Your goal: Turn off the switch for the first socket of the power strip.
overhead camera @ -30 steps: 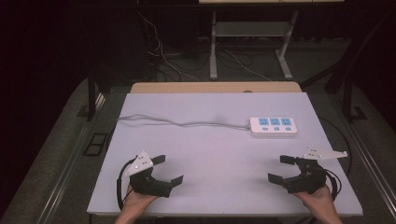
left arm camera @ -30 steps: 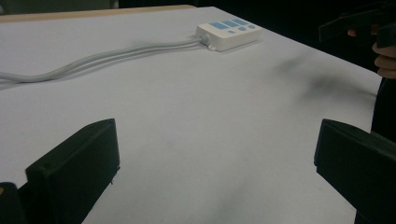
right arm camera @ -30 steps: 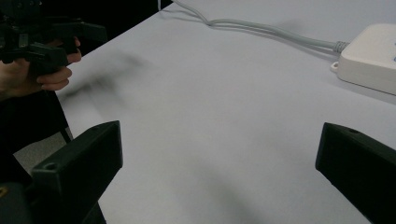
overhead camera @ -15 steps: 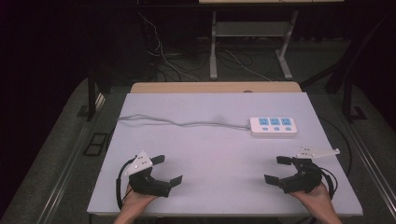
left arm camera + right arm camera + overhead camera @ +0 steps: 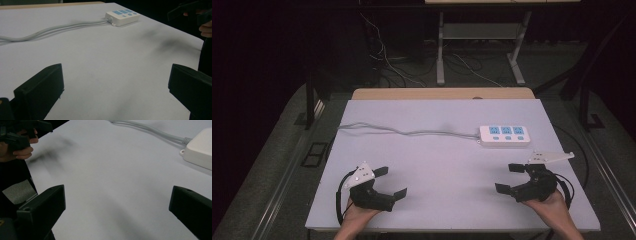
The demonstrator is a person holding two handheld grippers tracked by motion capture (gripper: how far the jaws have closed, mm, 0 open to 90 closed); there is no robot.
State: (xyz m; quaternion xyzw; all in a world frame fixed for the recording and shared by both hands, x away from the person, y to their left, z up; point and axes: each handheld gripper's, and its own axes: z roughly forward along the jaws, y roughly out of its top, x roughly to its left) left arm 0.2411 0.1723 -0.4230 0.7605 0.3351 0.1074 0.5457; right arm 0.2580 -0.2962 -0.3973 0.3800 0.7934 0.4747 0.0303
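Right gripper [image 5: 516, 179] sits lower right of the high view, jaws spread wide, nothing between them, hand [image 5: 548, 204] low near the table's near edge. Left gripper [image 5: 387, 182] lower left, same story: jaws wide apart, empty. In the right gripper view the 2 black jaws frame bare table [image 5: 112, 185], and the power strip [image 5: 200, 150] sits at the upper right of that frame, so this gripper is the nearer one. In the high view the power strip [image 5: 505, 135] lies flat, right of centre, just up-frame from the right gripper but apart from it. Its cord [image 5: 407, 132] runs off toward the left edge of the table [image 5: 442, 110]. My read: the step is the approach to the strip, not yet begun in earnest. To do it well: bring the right gripper forward, square the jaws across the strip's short side, keep them wide until both sit past the edges, then close on the body, not the cord end. Left gripper could pin the cord so the strip doesn't slide. Risk: the strip is low and flat, so jaws coming in too high will skate over the top.
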